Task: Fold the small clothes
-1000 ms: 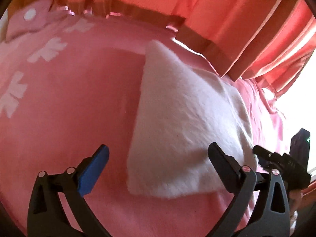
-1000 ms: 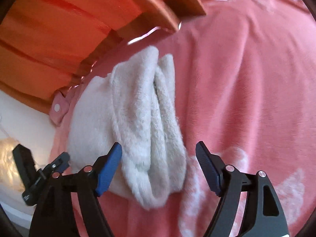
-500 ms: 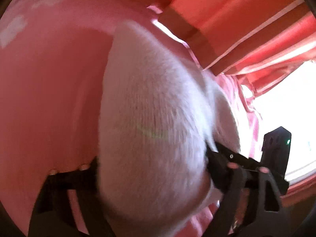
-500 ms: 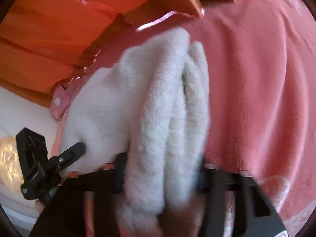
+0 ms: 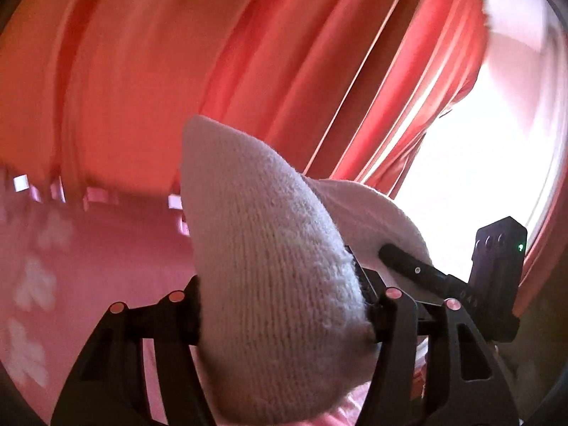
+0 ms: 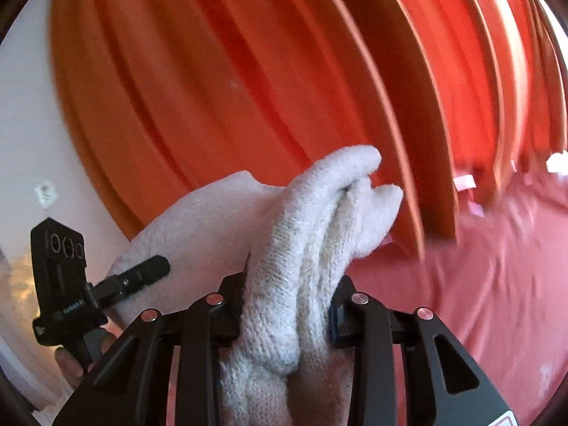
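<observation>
A folded white fuzzy garment (image 5: 269, 269) is held up off the pink bed between both grippers. My left gripper (image 5: 284, 319) is shut on one end of it; the cloth bulges over the jaws and hides the pads. My right gripper (image 6: 287, 312) is shut on the other end of the garment (image 6: 305, 234), where several folded layers are pinched. The right gripper also shows at the right of the left wrist view (image 5: 497, 269), and the left gripper at the left of the right wrist view (image 6: 67, 277).
A pink bedspread (image 5: 88, 266) with white flower prints lies below, also seen in the right wrist view (image 6: 497, 284). Red-orange curtains (image 5: 248, 71) hang behind the bed. A bright window (image 5: 479, 195) is at the right. A white wall (image 6: 32, 124) is at the left.
Both grippers closed on the ends of the white garment and lifted it off the bed. The views tilted up toward the curtains.
</observation>
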Tool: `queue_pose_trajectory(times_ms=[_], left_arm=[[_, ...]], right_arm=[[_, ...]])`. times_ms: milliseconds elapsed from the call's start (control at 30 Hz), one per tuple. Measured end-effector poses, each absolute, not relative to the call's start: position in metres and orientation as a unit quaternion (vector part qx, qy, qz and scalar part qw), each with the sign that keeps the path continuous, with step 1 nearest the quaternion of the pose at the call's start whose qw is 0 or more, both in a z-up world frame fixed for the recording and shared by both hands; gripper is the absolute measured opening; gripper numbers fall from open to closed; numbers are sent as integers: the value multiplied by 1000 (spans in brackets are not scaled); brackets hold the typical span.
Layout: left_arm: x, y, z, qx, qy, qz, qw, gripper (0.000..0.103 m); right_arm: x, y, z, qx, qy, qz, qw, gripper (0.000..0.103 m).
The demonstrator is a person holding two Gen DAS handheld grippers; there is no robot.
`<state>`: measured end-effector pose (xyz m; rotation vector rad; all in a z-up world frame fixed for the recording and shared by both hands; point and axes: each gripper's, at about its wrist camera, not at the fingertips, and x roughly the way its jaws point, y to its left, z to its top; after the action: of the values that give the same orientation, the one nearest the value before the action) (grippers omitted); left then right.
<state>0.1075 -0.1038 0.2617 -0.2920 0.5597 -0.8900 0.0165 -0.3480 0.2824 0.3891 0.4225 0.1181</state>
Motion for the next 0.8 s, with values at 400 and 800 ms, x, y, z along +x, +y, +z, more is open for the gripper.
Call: queue_pose_trajectory(times_ms=[400,800], left_arm=[[188,-32,101,-141,384,-211,888,95],[229,-18,14,-249,480,-202,817,98]], right_arm=[[128,-317,92,249,372,1,894,59],[192,-315,8,313,462,15,830,85]])
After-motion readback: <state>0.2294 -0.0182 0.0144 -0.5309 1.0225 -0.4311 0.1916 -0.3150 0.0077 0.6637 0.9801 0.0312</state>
